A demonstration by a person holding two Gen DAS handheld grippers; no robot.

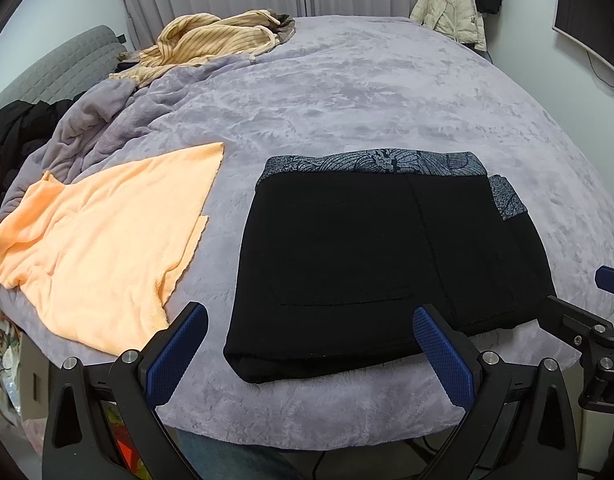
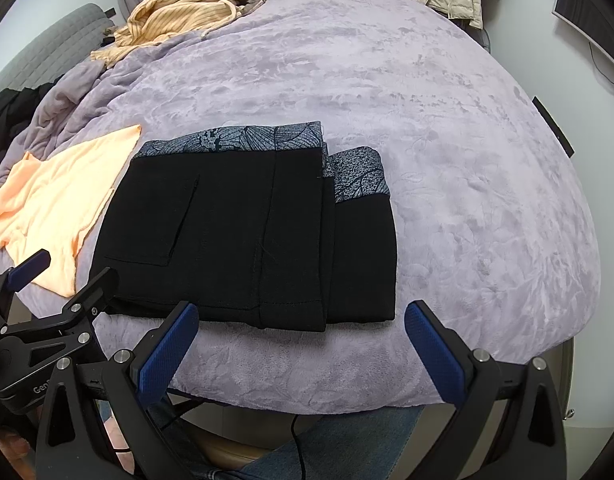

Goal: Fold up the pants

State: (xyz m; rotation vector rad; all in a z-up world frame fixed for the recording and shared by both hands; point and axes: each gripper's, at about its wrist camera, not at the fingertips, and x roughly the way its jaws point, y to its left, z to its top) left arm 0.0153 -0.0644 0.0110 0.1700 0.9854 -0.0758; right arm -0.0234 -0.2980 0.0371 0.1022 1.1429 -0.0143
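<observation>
An orange towel [image 1: 107,248] lies just left of the folded black pants [image 1: 347,264] on the lavender blanket [image 1: 367,92]. Patterned waistband [image 1: 371,162] faces away, folds toward the near edge. Left gripper [image 1: 311,332] and right gripper [image 2: 303,328] gape empty.

Both wrist views near bed edge, facing across, sharing folded pants [image 1: 347,256]
</observation>
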